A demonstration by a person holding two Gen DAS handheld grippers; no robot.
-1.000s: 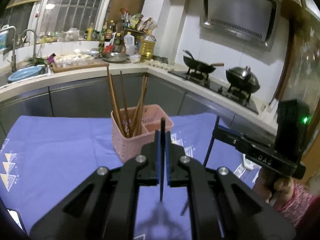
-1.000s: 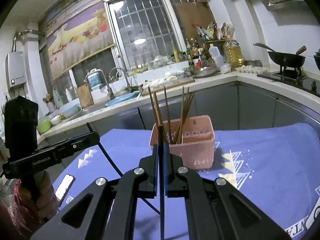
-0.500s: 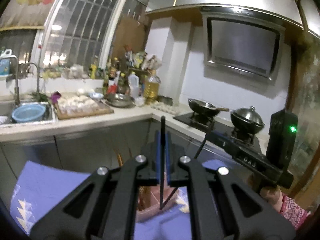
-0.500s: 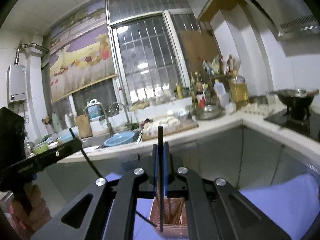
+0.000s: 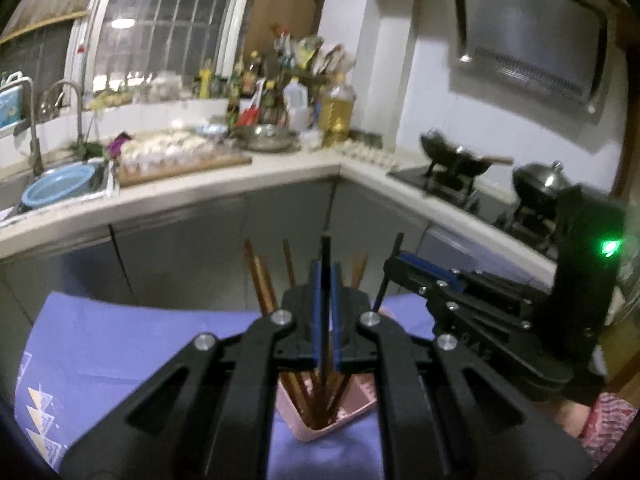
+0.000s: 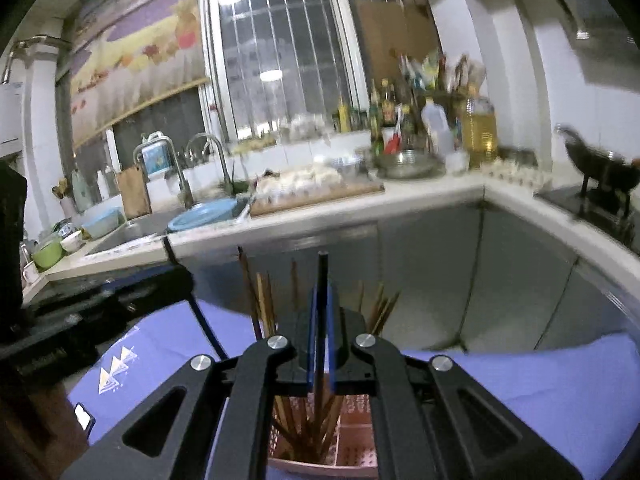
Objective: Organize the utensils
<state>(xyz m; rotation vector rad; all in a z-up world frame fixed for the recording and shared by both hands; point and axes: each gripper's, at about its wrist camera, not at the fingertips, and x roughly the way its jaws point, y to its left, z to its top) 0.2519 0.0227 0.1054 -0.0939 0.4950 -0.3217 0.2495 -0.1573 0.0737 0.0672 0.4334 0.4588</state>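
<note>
1. on the purple tablecloth (image 5: 120, 344) sits a pink perforated utensil holder (image 5: 340, 420), seen from above in both wrist views, with brown wooden chopsticks (image 5: 262, 284) standing in its left compartment and leaning at mixed angles
2. the left gripper (image 5: 326, 320) is clenched on a black chopstick (image 5: 326, 256), blue pads pressed to either side; the stick stands upright over the holder, its lower end down among the brown ones, though contact with the bottom cannot be told
3. the right gripper (image 6: 321, 336) is likewise clamped on a second black chopstick (image 6: 322, 272), upright above the same holder (image 6: 352, 432), lower end among the wooden chopsticks (image 6: 260, 300)
4. in the left view the right gripper shows at the right edge with a green light lit, and its stick rises just beside the left one; faint letters on its body look like "das" but are too blurred to be sure
5. in the right view the left gripper's body carries a strip of small lettering, unreadable
6. on the counter (image 6: 400, 196) behind: a big bottle of yellow oil (image 6: 480, 128), sauce bottles with illegible labels, a blue basin (image 6: 204, 216) in the sink, a wok (image 5: 460, 156) on the stove
</note>
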